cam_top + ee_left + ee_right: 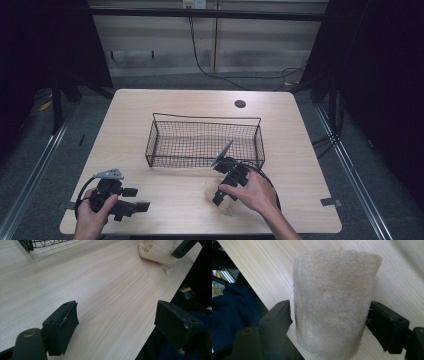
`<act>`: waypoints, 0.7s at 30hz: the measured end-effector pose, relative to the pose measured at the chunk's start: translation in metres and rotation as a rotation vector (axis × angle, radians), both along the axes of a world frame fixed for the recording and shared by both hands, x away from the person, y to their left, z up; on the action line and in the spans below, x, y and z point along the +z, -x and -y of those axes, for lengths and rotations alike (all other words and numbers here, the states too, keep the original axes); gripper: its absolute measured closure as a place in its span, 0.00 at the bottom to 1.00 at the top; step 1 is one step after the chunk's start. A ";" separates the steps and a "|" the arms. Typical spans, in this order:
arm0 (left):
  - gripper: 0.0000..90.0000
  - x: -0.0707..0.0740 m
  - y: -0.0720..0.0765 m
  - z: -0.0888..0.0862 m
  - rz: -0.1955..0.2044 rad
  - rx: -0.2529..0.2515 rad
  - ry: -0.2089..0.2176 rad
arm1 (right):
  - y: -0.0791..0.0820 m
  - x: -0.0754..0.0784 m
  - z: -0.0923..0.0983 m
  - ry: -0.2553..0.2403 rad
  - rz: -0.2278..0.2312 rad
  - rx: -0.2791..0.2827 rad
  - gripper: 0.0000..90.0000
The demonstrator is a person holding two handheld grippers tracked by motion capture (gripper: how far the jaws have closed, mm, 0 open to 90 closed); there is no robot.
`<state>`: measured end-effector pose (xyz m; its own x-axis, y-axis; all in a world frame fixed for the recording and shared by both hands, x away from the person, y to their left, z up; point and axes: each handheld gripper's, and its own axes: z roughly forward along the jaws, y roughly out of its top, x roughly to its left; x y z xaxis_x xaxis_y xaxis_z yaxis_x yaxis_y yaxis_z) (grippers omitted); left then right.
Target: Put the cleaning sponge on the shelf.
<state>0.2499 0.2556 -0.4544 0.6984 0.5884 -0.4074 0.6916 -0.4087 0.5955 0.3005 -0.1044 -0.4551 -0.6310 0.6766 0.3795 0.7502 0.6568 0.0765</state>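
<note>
Where the right gripper point(329, 322) comes down near the front edge of the table point(150, 107), its two black jaws bracket a pale, fibrous loofah sponge point(334, 305). In the right gripper view both pads lie against the sponge's sides, one on each flank, and the sponge stands between them as a rough, rounded block resting on the wood. The jaws are set at a medium width, taken up by the sponge. The person's right hand point(252, 192) grips the tool body from behind, its cable looping back toward the front right corner.

The sponge lies toward the front edge, right of centre, just in front of the wire basket point(205, 142). The basket sits at the middle of the table, apart from the sponge.

The left gripper point(135, 200) is held low at the front left corner in the person's left hand point(92, 210). Its jaws stand wide apart over bare wood, with nothing between them.
</note>
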 end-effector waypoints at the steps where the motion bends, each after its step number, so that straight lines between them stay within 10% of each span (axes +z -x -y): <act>1: 0.20 0.000 0.000 0.000 0.000 0.001 0.002 | 0.000 -0.002 -0.002 0.003 -0.002 0.003 0.26; 21: 0.20 0.000 0.000 0.000 -0.003 0.006 0.004 | 0.007 0.004 -0.010 0.088 0.028 0.010 0.31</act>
